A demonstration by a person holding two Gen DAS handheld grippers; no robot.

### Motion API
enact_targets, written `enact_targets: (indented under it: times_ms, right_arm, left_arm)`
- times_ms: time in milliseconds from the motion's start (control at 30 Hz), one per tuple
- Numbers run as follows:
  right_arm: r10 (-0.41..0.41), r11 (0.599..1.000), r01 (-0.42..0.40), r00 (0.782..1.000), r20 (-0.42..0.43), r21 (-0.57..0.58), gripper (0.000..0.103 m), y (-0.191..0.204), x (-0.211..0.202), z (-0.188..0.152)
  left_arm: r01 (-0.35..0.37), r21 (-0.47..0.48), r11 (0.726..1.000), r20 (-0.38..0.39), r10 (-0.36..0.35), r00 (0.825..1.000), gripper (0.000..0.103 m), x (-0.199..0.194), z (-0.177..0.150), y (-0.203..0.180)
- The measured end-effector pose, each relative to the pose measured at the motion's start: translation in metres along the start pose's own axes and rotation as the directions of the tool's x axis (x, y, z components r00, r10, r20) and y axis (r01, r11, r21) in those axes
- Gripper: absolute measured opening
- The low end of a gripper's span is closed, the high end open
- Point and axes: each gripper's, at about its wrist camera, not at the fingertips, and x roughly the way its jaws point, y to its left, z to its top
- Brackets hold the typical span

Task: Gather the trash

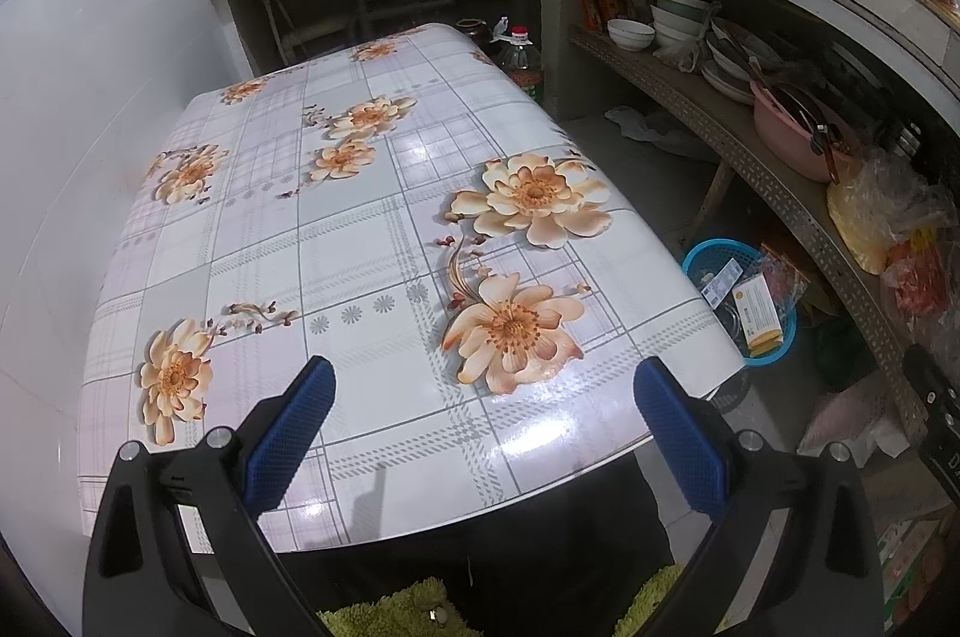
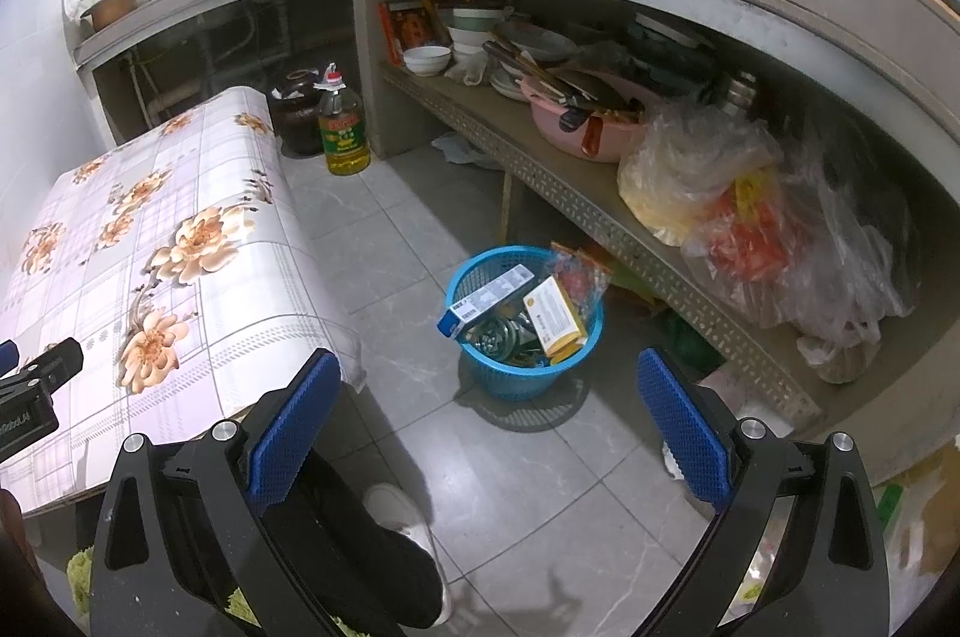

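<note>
A blue plastic basket (image 2: 522,337) stands on the grey floor tiles beside the table. It holds a white and blue carton (image 2: 489,299), a yellow and white packet (image 2: 553,317), a red-printed plastic wrapper (image 2: 579,277) and dark scraps. The same basket (image 1: 741,304) shows past the table's right edge in the left wrist view. My right gripper (image 2: 486,424) hangs open above the floor, just short of the basket, nothing between its blue pads. My left gripper (image 1: 483,433) is open over the near edge of the floral table (image 1: 336,229), holding nothing.
A low shelf (image 2: 576,199) under the counter carries bowls, a pink basin (image 2: 588,120) and plastic bags (image 2: 750,205). An oil bottle (image 2: 343,126) and a dark jar stand on the floor by the table's far end. A person's dark trouser leg and white shoe (image 2: 396,511) are below my right gripper.
</note>
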Motion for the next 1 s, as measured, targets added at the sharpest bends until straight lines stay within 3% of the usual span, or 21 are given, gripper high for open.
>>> enact_targets:
  times_ms: [1000]
  right_arm:
    - [0.003,1.0,-0.003,1.0,0.001,-0.007,0.095,0.0038,0.0009,0.0061]
  left_arm:
    - [-0.004,-0.011,1.0,0.001,0.004,1.0,0.098,-0.0004,0.0027,0.0023]
